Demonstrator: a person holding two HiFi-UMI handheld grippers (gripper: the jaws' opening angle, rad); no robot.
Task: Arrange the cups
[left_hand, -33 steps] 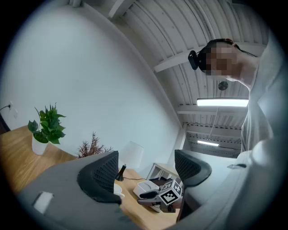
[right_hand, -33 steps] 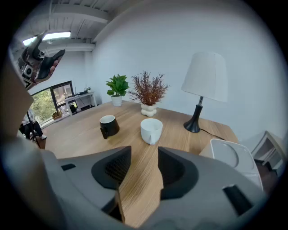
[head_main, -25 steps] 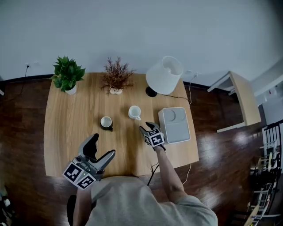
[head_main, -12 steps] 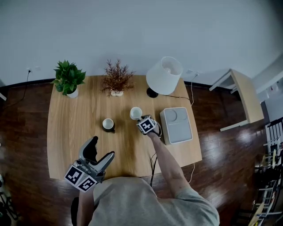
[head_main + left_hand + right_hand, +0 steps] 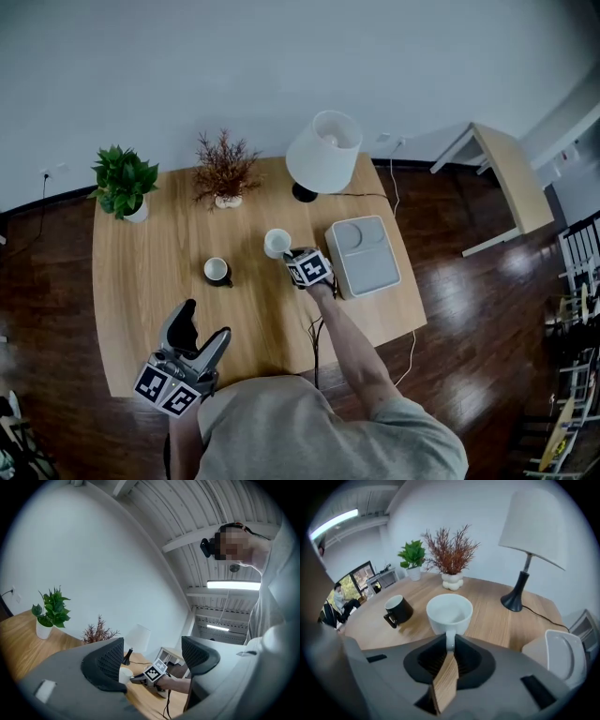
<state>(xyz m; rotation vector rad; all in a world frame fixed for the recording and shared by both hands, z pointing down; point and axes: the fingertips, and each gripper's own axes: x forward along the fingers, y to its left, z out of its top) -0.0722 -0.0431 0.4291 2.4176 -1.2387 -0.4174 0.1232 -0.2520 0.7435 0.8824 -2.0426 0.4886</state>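
Note:
A white cup stands on the wooden table near its middle, handle towards me. My right gripper points steeply down at it, its jaws shut on the cup's handle. A black cup with a white inside stands to the left of the white one, apart from it. Near the table's front edge my left gripper is held level, open, with nothing between its jaws; in the left gripper view the white cup shows beyond them.
A white table lamp stands behind the cups, its cord running right. A grey box lies right of the white cup. A dried red plant and a green potted plant stand along the back edge.
My right gripper moved forward and left to the white cup, and its jaws closed on the handle. The left gripper stayed where it was.

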